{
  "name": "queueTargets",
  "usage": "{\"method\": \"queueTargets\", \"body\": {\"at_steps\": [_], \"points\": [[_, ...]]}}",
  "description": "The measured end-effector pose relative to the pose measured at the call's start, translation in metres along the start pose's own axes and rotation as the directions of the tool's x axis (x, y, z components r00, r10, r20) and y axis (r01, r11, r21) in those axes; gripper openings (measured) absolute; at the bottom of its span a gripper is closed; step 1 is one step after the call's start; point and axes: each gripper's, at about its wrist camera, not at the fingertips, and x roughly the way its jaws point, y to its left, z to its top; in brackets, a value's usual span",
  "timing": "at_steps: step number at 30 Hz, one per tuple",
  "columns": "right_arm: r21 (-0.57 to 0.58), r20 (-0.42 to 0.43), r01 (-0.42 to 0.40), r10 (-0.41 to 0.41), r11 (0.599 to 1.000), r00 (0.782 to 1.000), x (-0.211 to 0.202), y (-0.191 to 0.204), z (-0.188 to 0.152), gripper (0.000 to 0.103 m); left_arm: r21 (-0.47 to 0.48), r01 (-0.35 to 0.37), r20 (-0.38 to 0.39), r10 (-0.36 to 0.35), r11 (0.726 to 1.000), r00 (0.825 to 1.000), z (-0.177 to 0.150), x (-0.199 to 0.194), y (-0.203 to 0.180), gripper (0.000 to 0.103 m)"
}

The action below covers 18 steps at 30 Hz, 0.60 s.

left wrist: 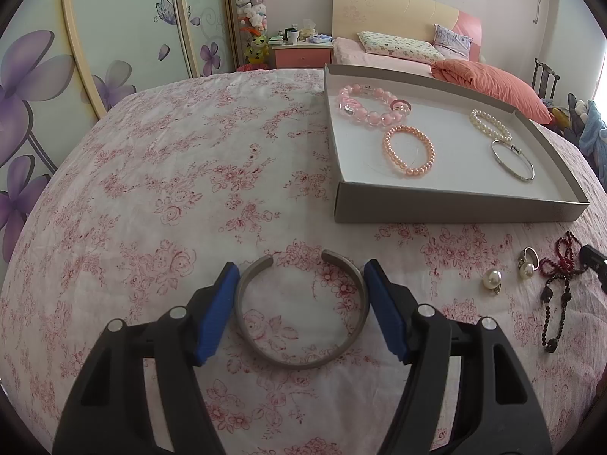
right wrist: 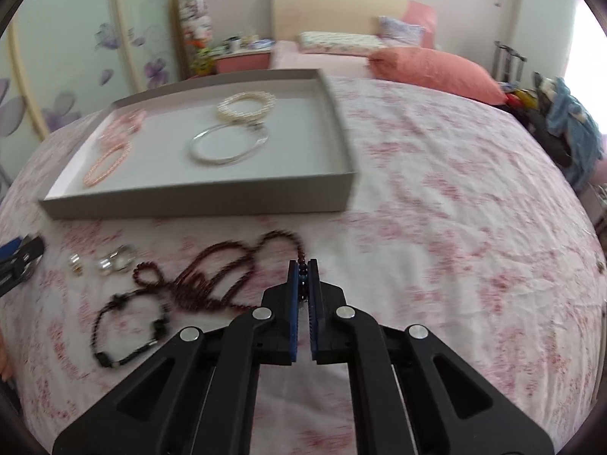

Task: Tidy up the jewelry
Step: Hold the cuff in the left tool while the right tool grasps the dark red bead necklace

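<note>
A grey metal cuff bangle (left wrist: pixel 299 314) lies on the floral cloth between the blue pads of my left gripper (left wrist: pixel 300 271); the jaws stand open around it, close to its sides. A grey shallow box (left wrist: pixel 455 204) holds a pink bead bracelet (left wrist: pixel 370 106), a peach pearl bracelet (left wrist: pixel 409 149), a white pearl bracelet (left wrist: pixel 489 123) and a silver bangle (left wrist: pixel 512 159). My right gripper (right wrist: pixel 302 265) is shut on a dark red bead necklace (right wrist: pixel 212 269) whose strand trails left on the cloth. The box (right wrist: pixel 197 197) also shows in the right wrist view.
Two pearl earrings (left wrist: pixel 493 278) and a black bead bracelet (right wrist: pixel 129 326) lie on the cloth near the necklace. A bed with an orange pillow (left wrist: pixel 489 83) and a nightstand (left wrist: pixel 303 55) stand behind the table.
</note>
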Motion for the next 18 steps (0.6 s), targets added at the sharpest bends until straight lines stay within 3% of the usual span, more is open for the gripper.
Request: {"method": "queueTargets", "body": {"at_steps": [8, 9, 12, 18], "points": [[0.036, 0.002, -0.096, 0.096, 0.995, 0.995, -0.006, -0.002, 0.004, 0.007, 0.0, 0.0, 0.0, 0.0, 1.0, 1.0, 0.0, 0.0, -0.001, 0.066], [0.037, 0.0, -0.107, 0.107, 0.994, 0.994, -0.006, 0.001, 0.004, 0.012, 0.0, 0.0, 0.0, 0.0, 1.0, 1.0, 0.0, 0.0, 0.0, 0.066], [0.017, 0.007, -0.129, 0.129, 0.992, 0.992, -0.007, 0.015, 0.007, 0.051, 0.001, 0.0, 0.0, 0.0, 1.0, 1.0, 0.0, 0.0, 0.0, 0.066], [-0.049, -0.013, -0.111, 0.111, 0.993, 0.994, -0.001, 0.036, 0.005, 0.052, 0.0, 0.0, 0.0, 0.0, 1.0, 1.0, 0.0, 0.0, 0.0, 0.066]]}}
